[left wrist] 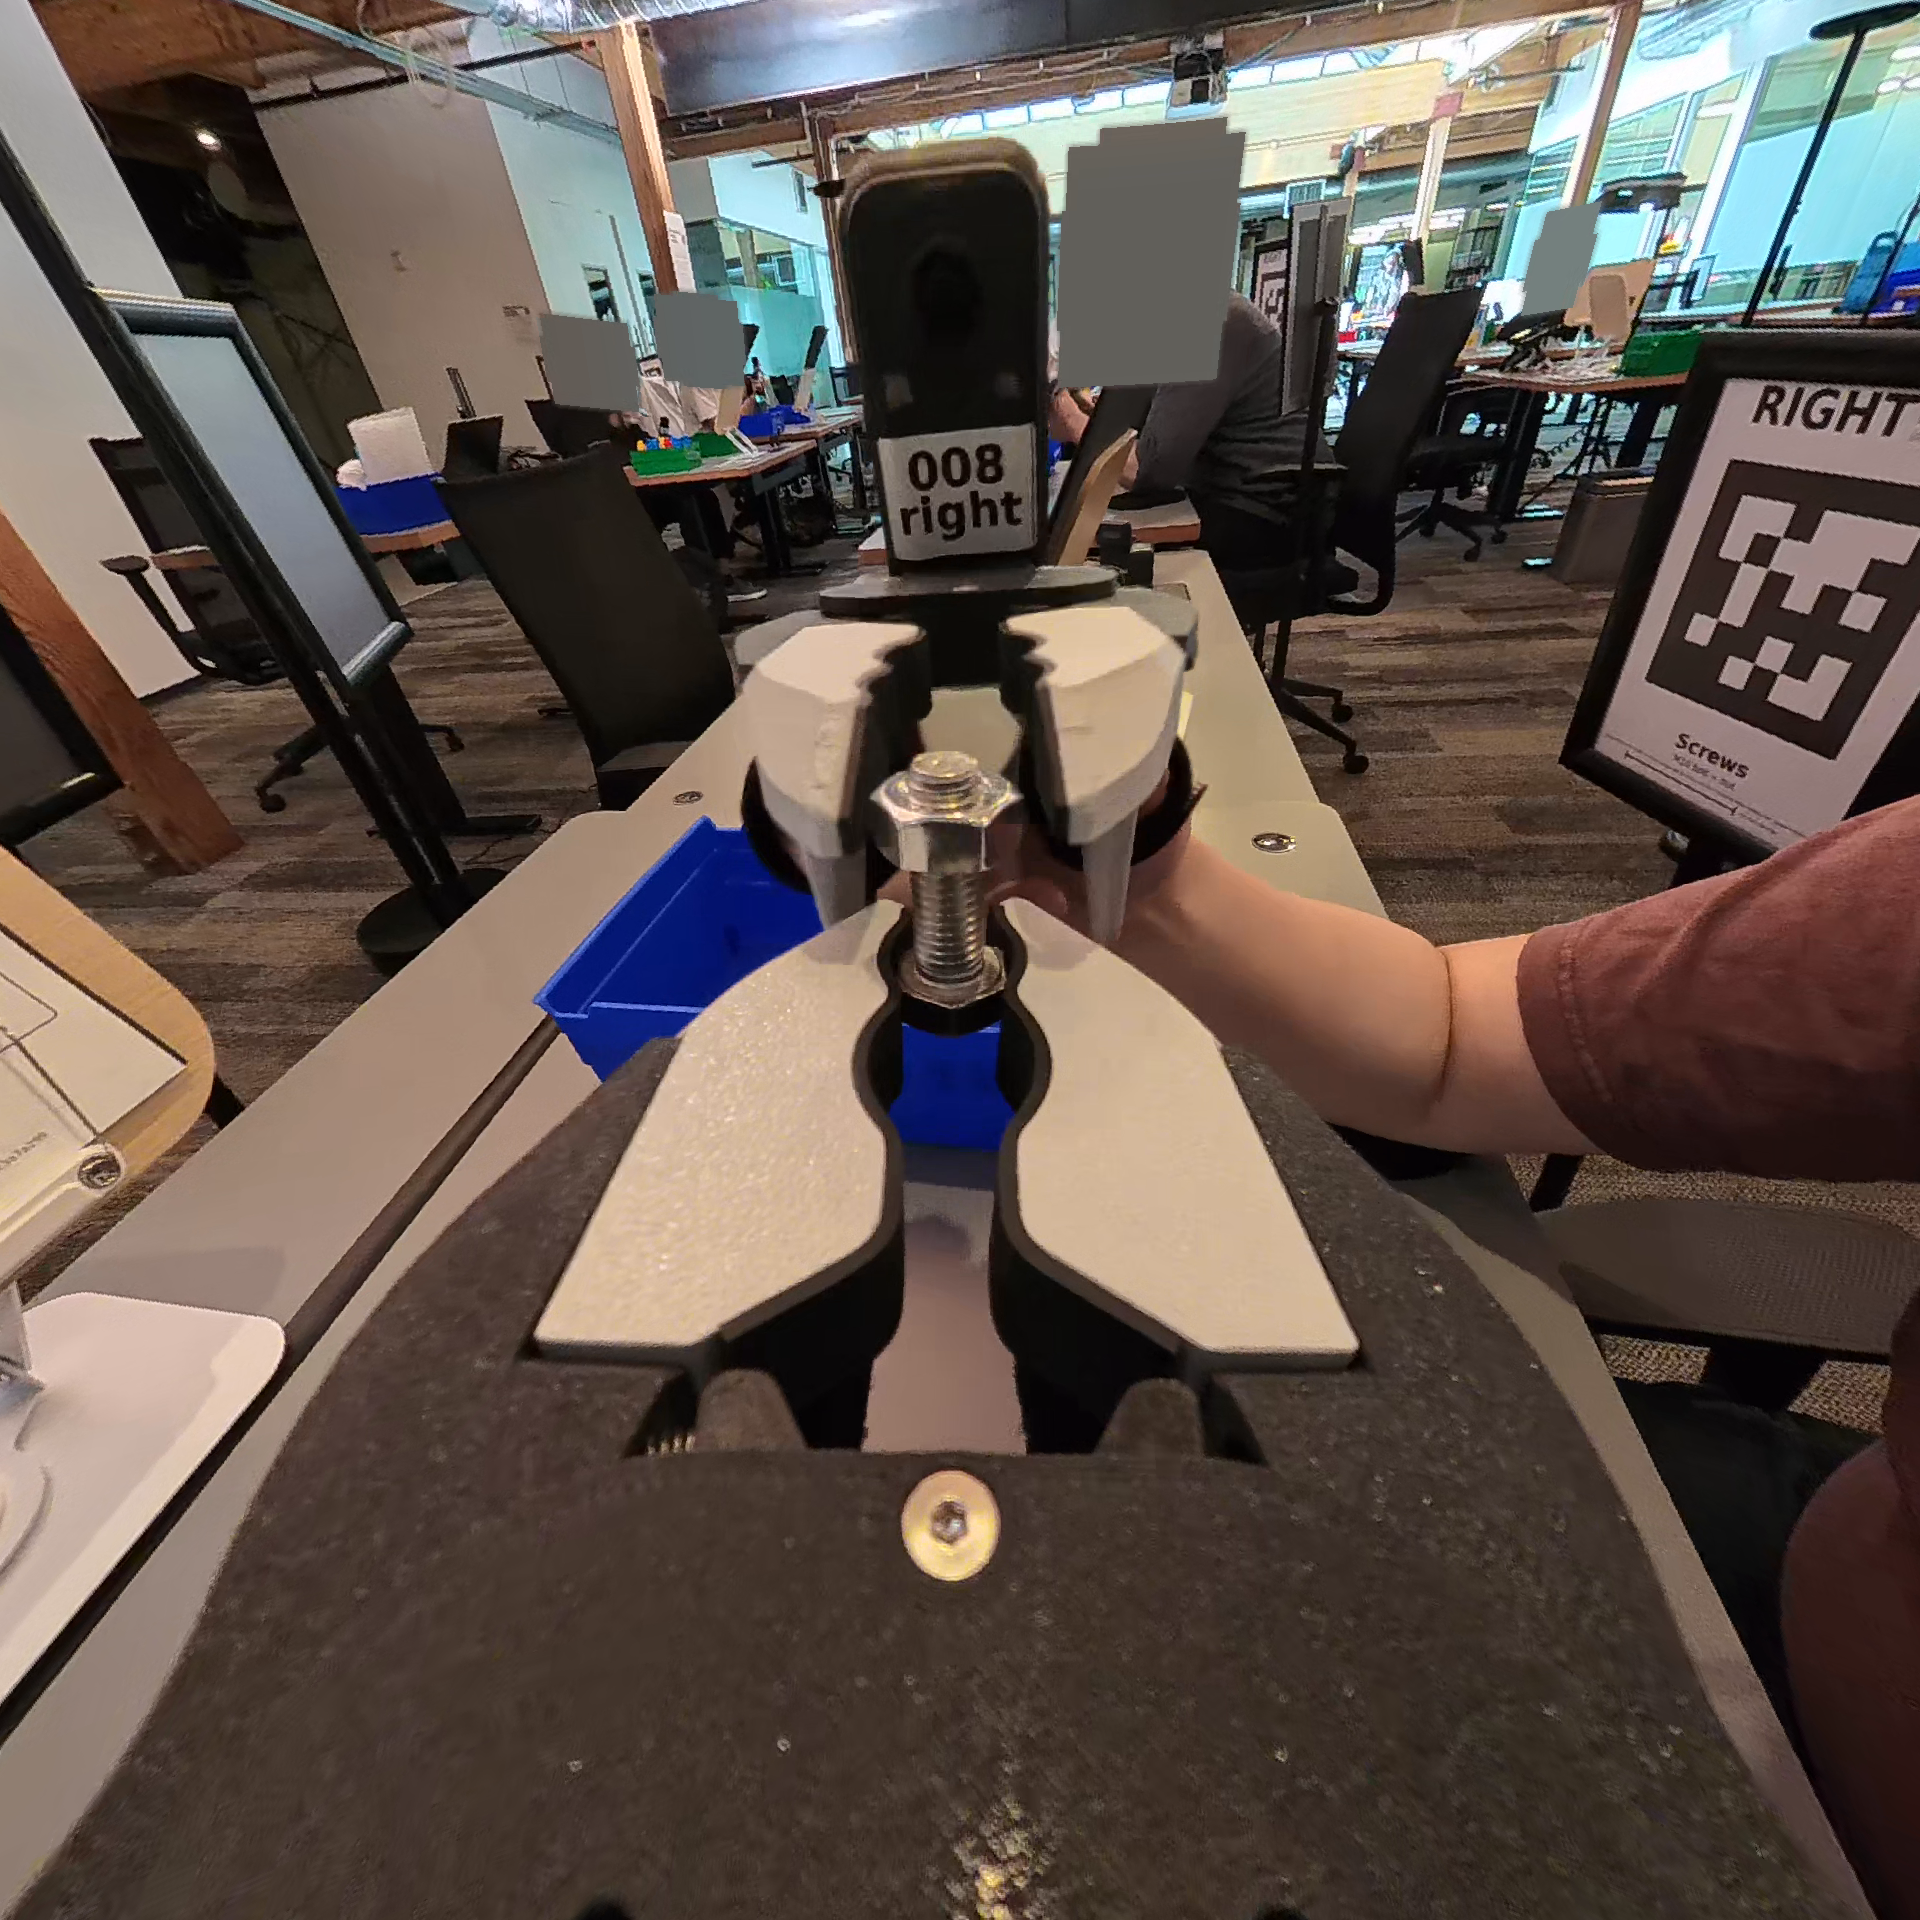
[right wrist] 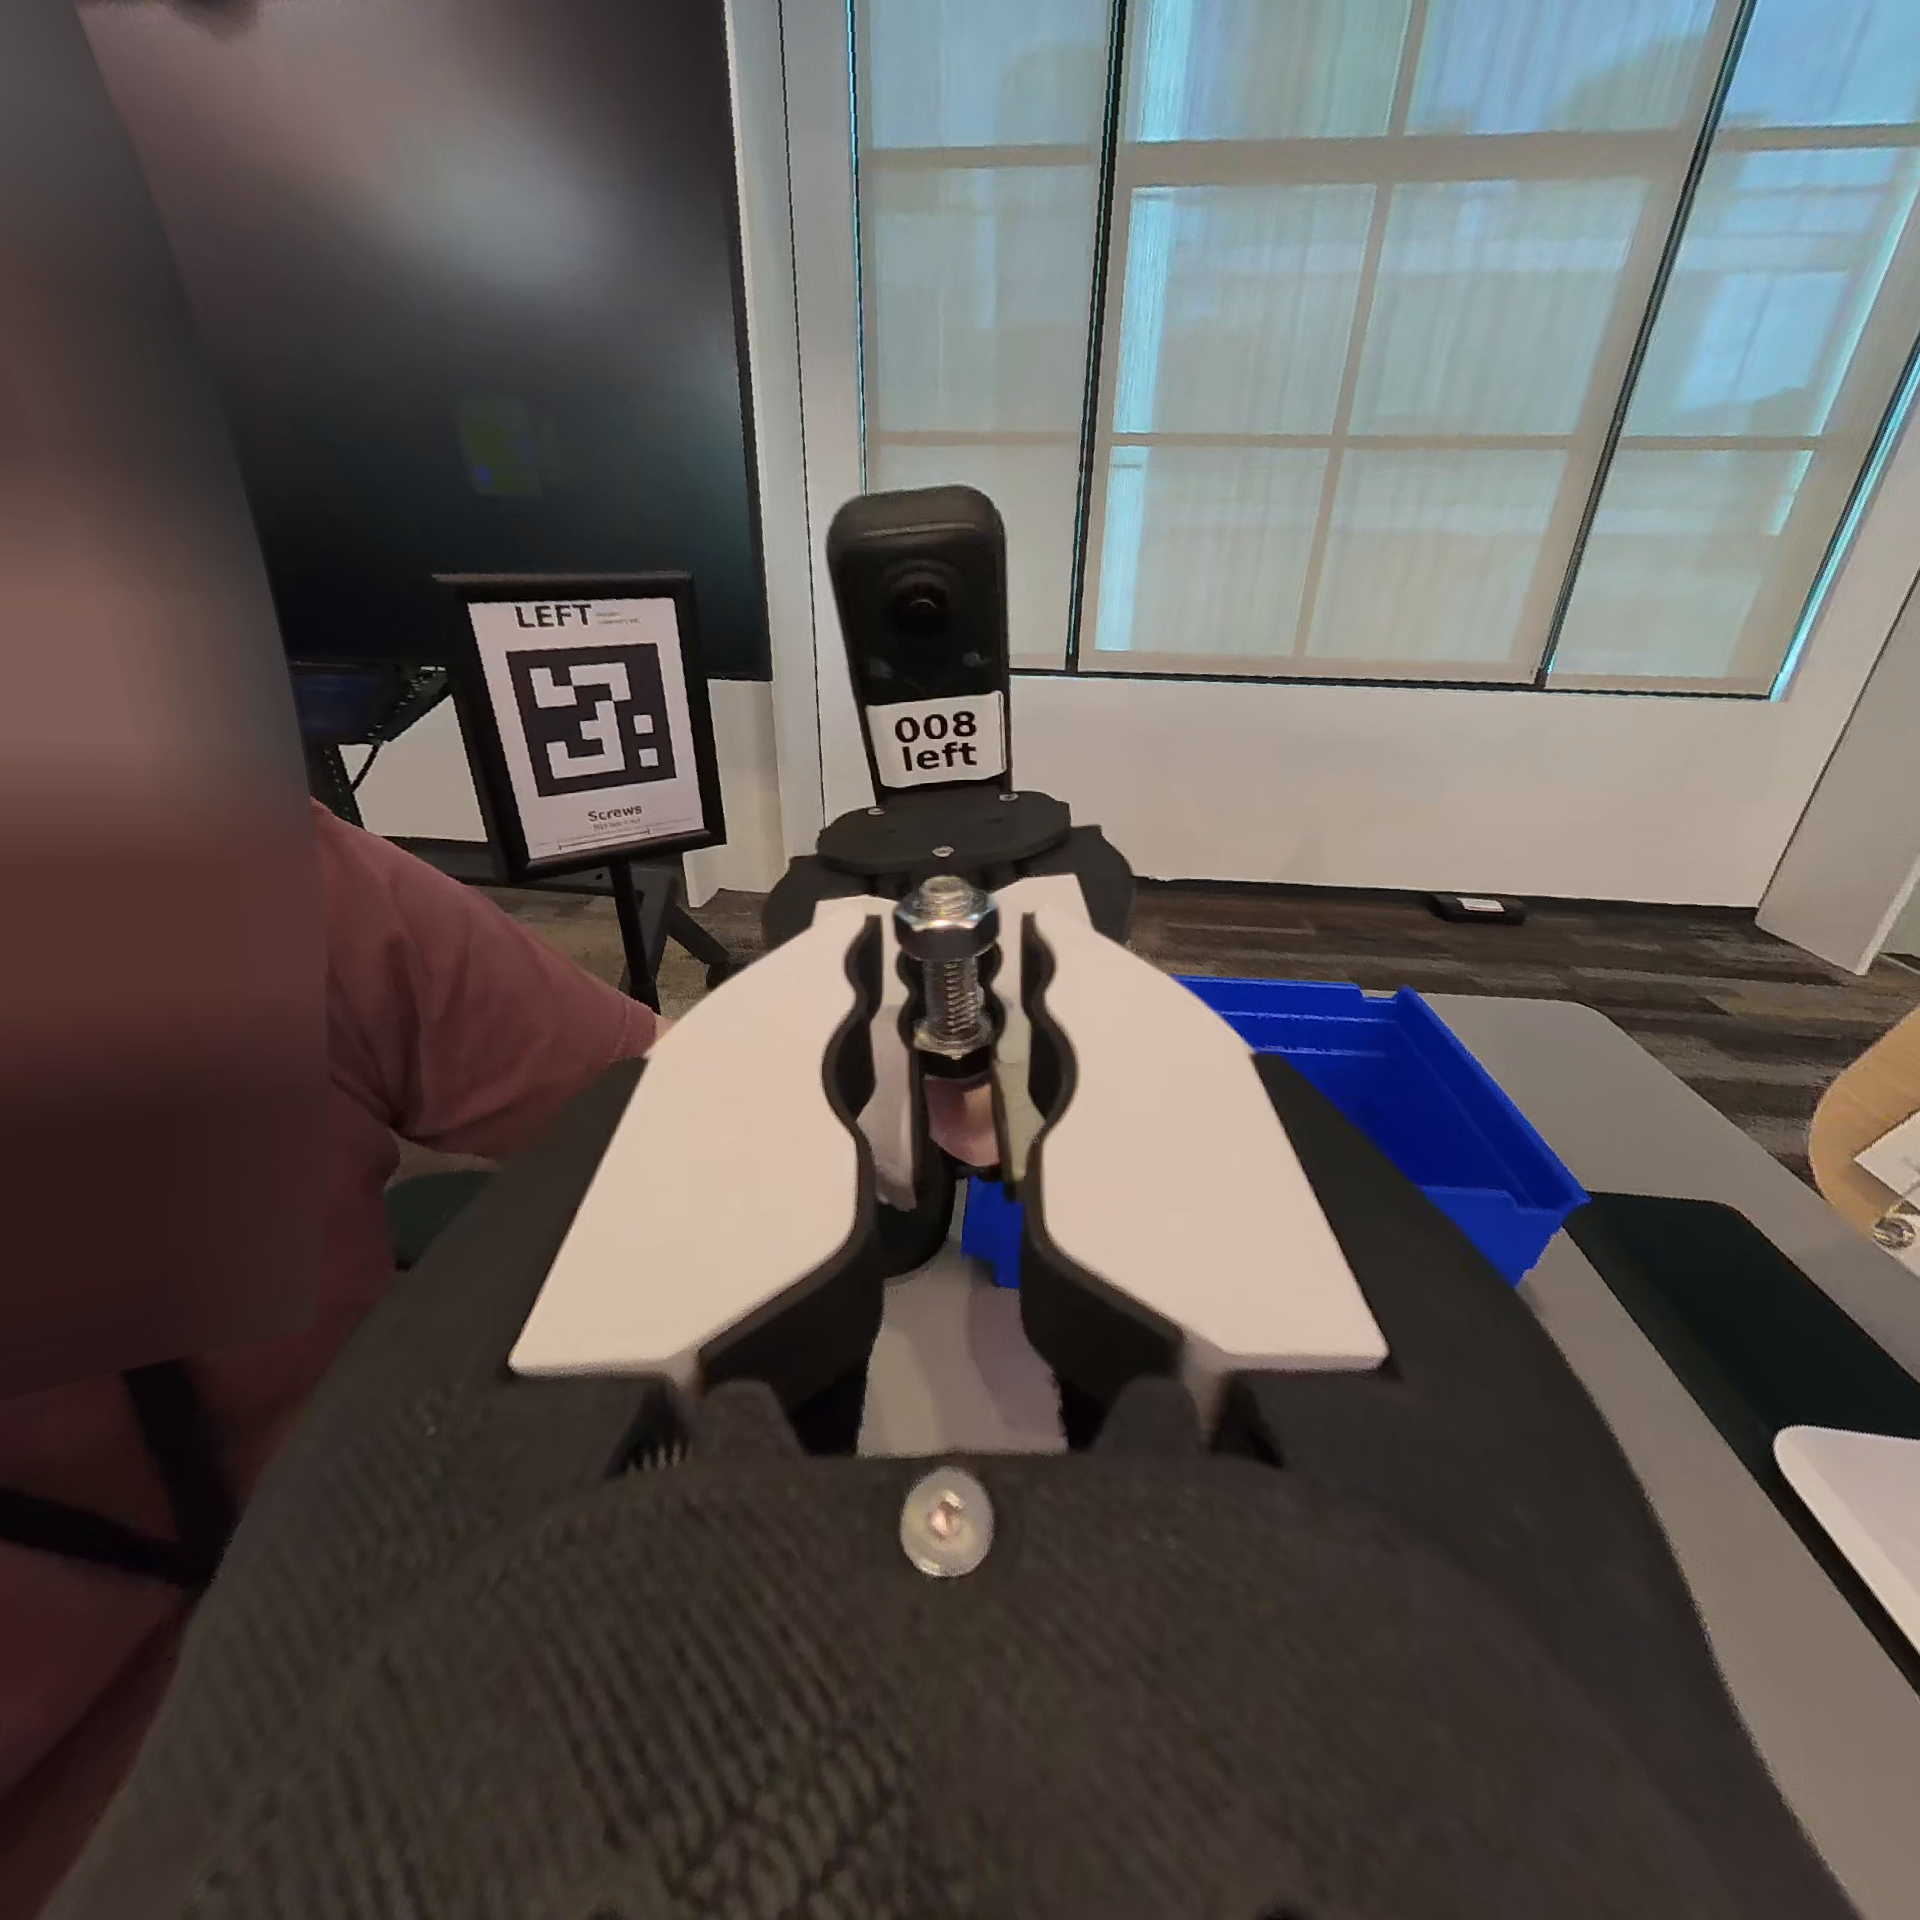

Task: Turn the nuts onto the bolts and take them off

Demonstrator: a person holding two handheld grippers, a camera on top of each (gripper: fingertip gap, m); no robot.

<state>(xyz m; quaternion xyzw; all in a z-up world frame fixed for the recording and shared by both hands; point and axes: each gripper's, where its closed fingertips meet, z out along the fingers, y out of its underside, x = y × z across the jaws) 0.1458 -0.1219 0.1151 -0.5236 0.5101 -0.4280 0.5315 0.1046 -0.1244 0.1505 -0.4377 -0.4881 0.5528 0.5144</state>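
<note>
- A silver bolt (left wrist: 943, 925) stands upright between two hand-held grippers that face each other above a grey table (left wrist: 416, 1091), over a blue plastic bin (left wrist: 665, 956).
- The left gripper (left wrist: 948, 935) pinches the bolt at its lower, head end; its white fingers (left wrist: 748, 1143) curve in around the base and press against it from both sides.
- A hex nut (left wrist: 945, 821) sits threaded near the top of the bolt, with a short stub of thread showing above it and bare thread below, down to the gripped end.
- The right gripper (left wrist: 971, 904) meets the bolt from the far side, its white fingers (left wrist: 805, 748) set slightly apart with the nut between them.
- In the right wrist view, the right gripper (right wrist: 945, 914) flanks the nut (right wrist: 945, 925) at the tips of its fingers (right wrist: 727, 1143). Whether their dark inner pads actually touch the nut cannot be told.
- The same view shows the bolt (right wrist: 948, 997) upright, the left gripper (right wrist: 951, 1049) holding it from beyond and the blue plastic bin (right wrist: 1403, 1101) just behind on the grey table (right wrist: 1662, 1049).
- A person's forearm (left wrist: 1299, 1018), in a maroon sleeve (left wrist: 1714, 1029), reaches in from the right to hold the right gripper.
- Each gripper carries a black camera (left wrist: 945, 301) with a white label below the lens.
- Framed marker signs (left wrist: 1787, 603) stand on floor stands beside the table; office chairs (left wrist: 582, 603) and desks fill the room behind.
</note>
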